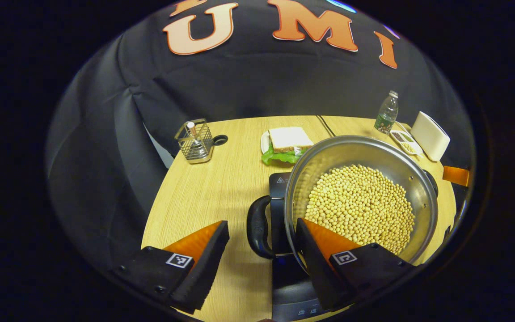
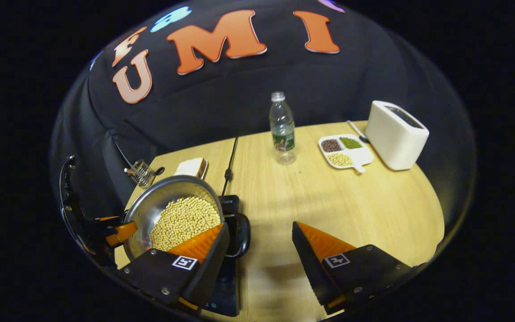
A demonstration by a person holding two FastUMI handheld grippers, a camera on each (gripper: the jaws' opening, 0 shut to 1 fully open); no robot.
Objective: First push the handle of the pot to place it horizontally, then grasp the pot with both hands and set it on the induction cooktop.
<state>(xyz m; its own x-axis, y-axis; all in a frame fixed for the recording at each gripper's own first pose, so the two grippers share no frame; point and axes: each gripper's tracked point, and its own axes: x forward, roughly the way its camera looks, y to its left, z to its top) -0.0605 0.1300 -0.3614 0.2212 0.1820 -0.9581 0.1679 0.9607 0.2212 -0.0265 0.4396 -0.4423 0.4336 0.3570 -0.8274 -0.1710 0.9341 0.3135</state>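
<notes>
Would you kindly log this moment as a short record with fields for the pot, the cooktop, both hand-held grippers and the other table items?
pot: steel pot filled with soybeans, sitting over the black cooktop
left hand-held gripper: open, fingers either side of the pot's black handle
right hand-held gripper: open, around the opposite handle
table items: sandwich, water bottle, toaster, divided tray, wire basket

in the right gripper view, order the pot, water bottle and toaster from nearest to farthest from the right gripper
From the right gripper:
1. Pot, just to its left, beside the left finger.
2. Water bottle, straight ahead, mid-table.
3. Toaster, far right corner of the table.
</notes>
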